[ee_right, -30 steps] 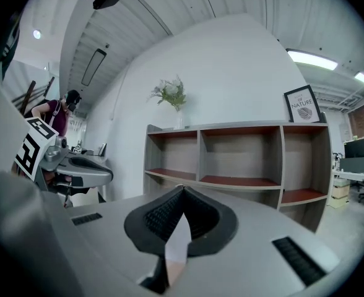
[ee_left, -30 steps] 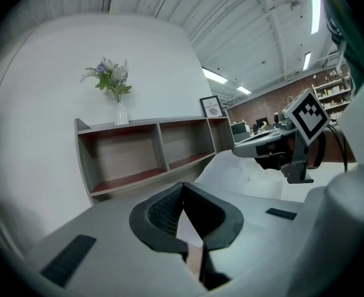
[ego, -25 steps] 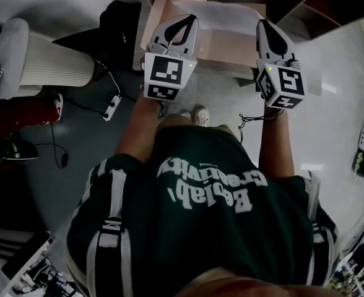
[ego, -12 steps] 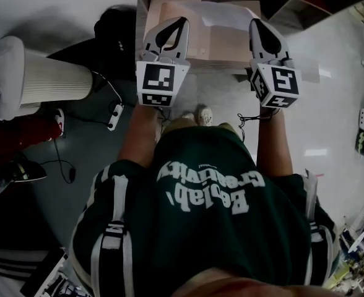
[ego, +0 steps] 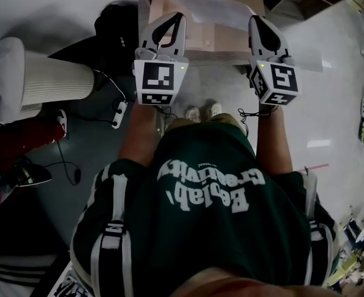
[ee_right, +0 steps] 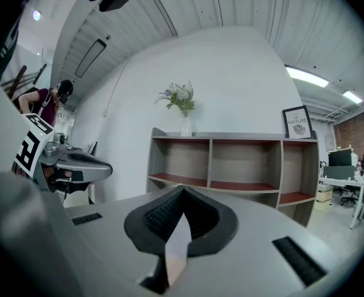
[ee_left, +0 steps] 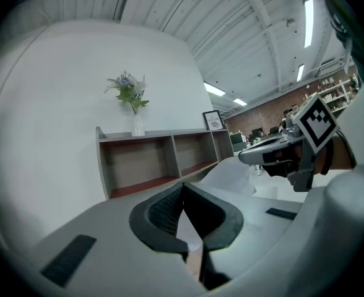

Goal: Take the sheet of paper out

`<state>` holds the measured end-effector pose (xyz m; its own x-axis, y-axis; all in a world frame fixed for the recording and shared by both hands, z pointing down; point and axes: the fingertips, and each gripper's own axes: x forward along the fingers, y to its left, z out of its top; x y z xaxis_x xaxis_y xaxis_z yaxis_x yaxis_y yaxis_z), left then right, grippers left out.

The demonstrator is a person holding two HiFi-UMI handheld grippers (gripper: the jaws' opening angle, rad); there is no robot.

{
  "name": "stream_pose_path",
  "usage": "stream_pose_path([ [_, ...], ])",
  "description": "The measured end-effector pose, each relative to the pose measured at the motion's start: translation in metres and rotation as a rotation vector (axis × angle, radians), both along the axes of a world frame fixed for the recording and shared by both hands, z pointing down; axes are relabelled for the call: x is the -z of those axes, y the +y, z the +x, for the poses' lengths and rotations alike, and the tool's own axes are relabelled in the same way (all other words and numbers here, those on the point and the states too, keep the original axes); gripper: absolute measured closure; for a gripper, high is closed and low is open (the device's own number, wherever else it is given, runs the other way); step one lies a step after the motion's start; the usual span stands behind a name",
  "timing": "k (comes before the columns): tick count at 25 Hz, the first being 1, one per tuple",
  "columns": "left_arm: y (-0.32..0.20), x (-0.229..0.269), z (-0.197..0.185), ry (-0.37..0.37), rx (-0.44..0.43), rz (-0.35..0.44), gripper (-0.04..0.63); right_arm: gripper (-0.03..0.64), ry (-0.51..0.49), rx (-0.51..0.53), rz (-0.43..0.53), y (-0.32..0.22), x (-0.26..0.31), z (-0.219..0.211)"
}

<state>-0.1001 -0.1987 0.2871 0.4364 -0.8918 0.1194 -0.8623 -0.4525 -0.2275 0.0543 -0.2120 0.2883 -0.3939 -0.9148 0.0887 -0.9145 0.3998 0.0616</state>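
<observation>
A thin white sheet of paper (ego: 214, 10) stretches between my two grippers above the pale top of a shelf unit (ego: 202, 37). My left gripper (ego: 173, 20) is shut on the sheet's left edge. In the left gripper view a pale sliver (ee_left: 188, 228) shows between the shut jaws, and the sheet (ee_left: 231, 175) runs off toward the right gripper (ee_left: 270, 156). My right gripper (ego: 259, 22) is shut on the right edge. In the right gripper view the paper (ee_right: 177, 246) is pinched edge-on between the pads.
The shelf unit (ee_right: 231, 166) has open compartments, with a vase of flowers (ee_right: 183, 107) and a framed picture (ee_right: 297, 122) on top. On the floor to the left are a white ribbed cylinder (ego: 46, 76), cables (ego: 117, 113) and a black bag (ego: 117, 23). A person (ee_right: 46, 104) stands far left.
Both grippers have drawn back a little from the shelf, toward my body, with the sheet still held between them. My feet have come into view below the shelf edge.
</observation>
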Motion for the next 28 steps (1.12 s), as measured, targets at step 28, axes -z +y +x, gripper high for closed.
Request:
stream_pose_path([
  [28,0.003,-0.004,-0.013,0.005,-0.009,0.006,0.577,0.584,0.049,-0.030,0.056,0.004,0.006,-0.015],
])
